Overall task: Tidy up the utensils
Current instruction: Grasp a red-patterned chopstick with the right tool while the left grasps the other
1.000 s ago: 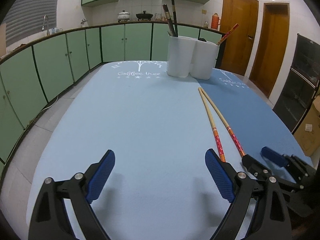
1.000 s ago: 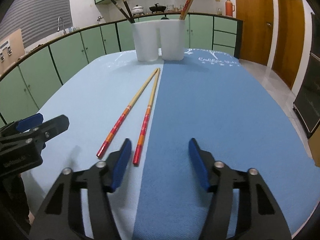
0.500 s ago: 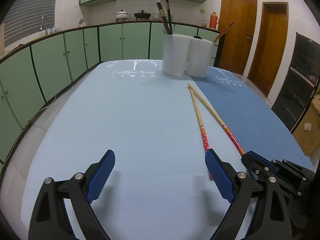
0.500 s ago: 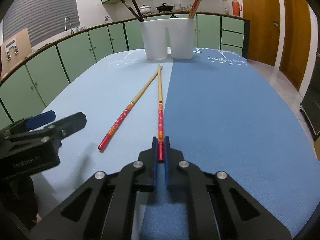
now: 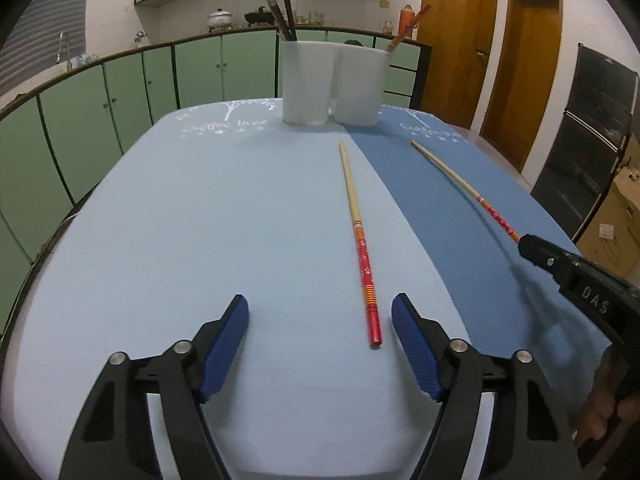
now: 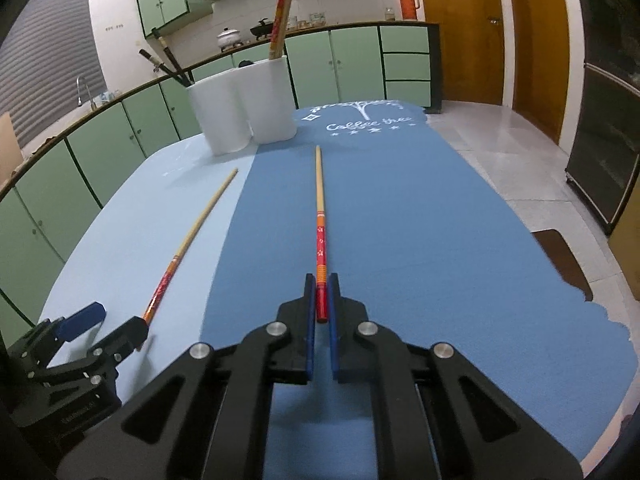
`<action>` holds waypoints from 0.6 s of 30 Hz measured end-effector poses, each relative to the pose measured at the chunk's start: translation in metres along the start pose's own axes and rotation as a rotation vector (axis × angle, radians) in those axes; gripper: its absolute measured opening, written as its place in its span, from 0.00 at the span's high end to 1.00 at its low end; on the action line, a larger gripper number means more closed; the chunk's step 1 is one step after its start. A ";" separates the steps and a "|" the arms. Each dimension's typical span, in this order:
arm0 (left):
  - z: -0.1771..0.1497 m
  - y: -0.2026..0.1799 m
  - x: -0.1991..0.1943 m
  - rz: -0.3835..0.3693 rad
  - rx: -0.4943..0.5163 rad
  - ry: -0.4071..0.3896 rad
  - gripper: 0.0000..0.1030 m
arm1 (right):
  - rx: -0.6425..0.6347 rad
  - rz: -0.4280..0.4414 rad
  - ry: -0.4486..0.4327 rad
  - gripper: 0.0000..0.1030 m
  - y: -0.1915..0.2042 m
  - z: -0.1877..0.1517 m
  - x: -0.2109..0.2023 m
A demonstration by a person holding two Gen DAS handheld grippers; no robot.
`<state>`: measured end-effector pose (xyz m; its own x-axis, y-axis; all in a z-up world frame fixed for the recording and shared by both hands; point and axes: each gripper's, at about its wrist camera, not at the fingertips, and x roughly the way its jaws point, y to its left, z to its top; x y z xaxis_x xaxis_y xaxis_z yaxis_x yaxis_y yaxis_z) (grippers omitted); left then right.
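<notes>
Two bamboo chopsticks with red handles are on the blue table mat. One chopstick [image 5: 356,224] [image 6: 192,232] lies on the light half. Its red end sits between the pads of my left gripper [image 5: 320,320] [image 6: 106,322], nearer the right pad and untouched, while the jaws are closing. My right gripper [image 6: 322,294] [image 5: 524,242] is shut on the red end of the other chopstick [image 6: 319,200] [image 5: 452,178], which points toward the white twin-cup holder [image 5: 332,80] [image 6: 244,108]. The holder stands at the far end with dark chopsticks in one cup and a red one in the other.
The mat [image 5: 180,220] is light blue on the left and darker blue [image 6: 440,220] on the right, with a ragged near-right edge. Green cabinets [image 5: 100,112] curve around the left and back. Wooden doors [image 5: 460,40] and a black cabinet [image 5: 592,132] stand on the right.
My right gripper has shut on one chopstick and swung it right, away from the other. My left gripper has moved forward around the other's red end and its jaws have narrowed.
</notes>
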<state>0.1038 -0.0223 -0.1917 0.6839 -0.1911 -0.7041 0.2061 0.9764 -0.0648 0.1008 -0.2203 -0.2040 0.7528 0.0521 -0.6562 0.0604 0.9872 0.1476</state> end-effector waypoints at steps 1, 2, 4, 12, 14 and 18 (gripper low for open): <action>0.000 -0.002 0.001 0.004 0.001 -0.001 0.32 | -0.003 0.000 -0.004 0.95 -0.001 0.000 -0.001; 0.000 -0.003 0.001 0.007 0.001 -0.002 0.35 | -0.005 0.002 -0.006 0.95 -0.001 0.000 -0.001; 0.001 -0.005 0.001 0.013 -0.002 -0.004 0.40 | -0.009 0.007 -0.007 0.95 0.000 0.001 -0.002; 0.000 -0.015 0.004 0.059 -0.028 -0.024 0.74 | -0.029 0.014 -0.009 0.95 0.002 0.002 -0.004; 0.000 -0.019 0.005 0.071 -0.016 -0.026 0.82 | -0.030 0.014 -0.007 0.95 0.002 0.003 -0.004; 0.001 -0.024 0.006 0.068 -0.005 -0.028 0.95 | -0.040 0.013 -0.005 0.95 0.005 0.003 -0.004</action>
<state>0.1039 -0.0474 -0.1939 0.7156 -0.1274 -0.6868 0.1556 0.9876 -0.0211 0.1005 -0.2157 -0.1982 0.7565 0.0644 -0.6508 0.0244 0.9917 0.1265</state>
